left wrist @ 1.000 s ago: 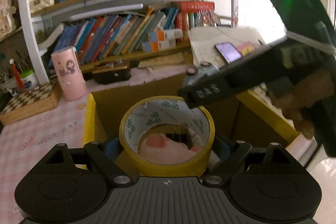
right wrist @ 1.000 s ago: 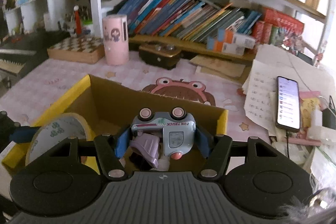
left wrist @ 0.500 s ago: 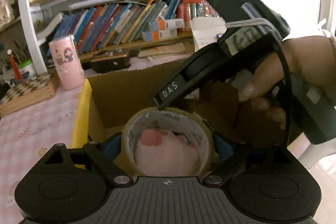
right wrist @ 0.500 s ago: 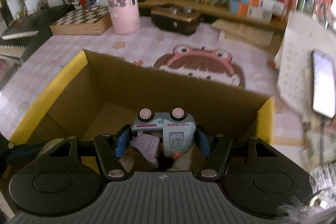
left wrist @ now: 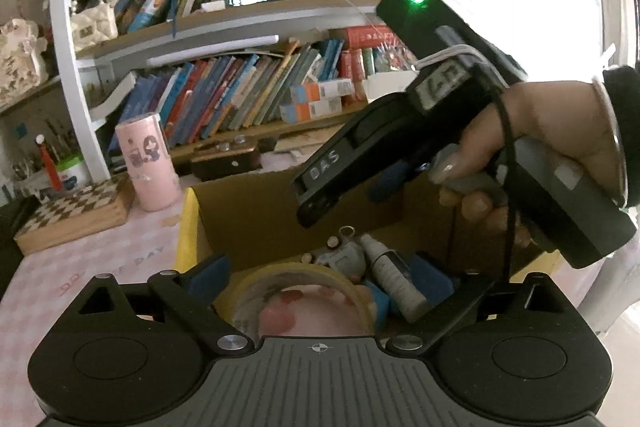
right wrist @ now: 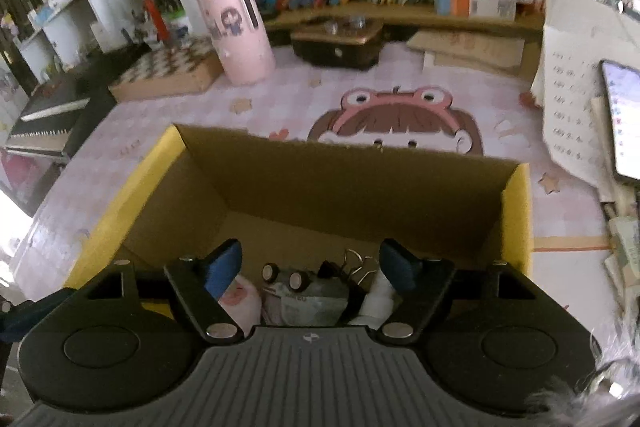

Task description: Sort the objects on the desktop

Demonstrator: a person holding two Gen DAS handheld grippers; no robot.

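A yellow tape roll (left wrist: 304,283) lies in the yellow-rimmed cardboard box (left wrist: 186,227). My left gripper (left wrist: 320,277) hangs over it, its jaws opening, and both blue pads stand clear of the roll. My right gripper (right wrist: 310,267) points down into the same box (right wrist: 132,195), jaws opening too. Below its pads, touching neither, the pale blue toy truck (right wrist: 304,287) rests wheels up on the box floor. The truck (left wrist: 344,255) also shows in the left wrist view beside a white bottle (left wrist: 392,275). A hand (left wrist: 540,131) holds the right gripper over the box.
The box also holds a pink soft thing (right wrist: 240,299) and a binder clip (right wrist: 356,263). Behind it on the pink mat stand a pink cylinder (right wrist: 240,35), a chequered wooden box (right wrist: 168,75) and a dark case (right wrist: 336,43). Papers and a phone (right wrist: 624,119) lie right.
My left jaws spread off the tape roll, which now lies low in the box. My right jaws let go of the toy truck, which dropped into the box. The right gripper tipped further down.
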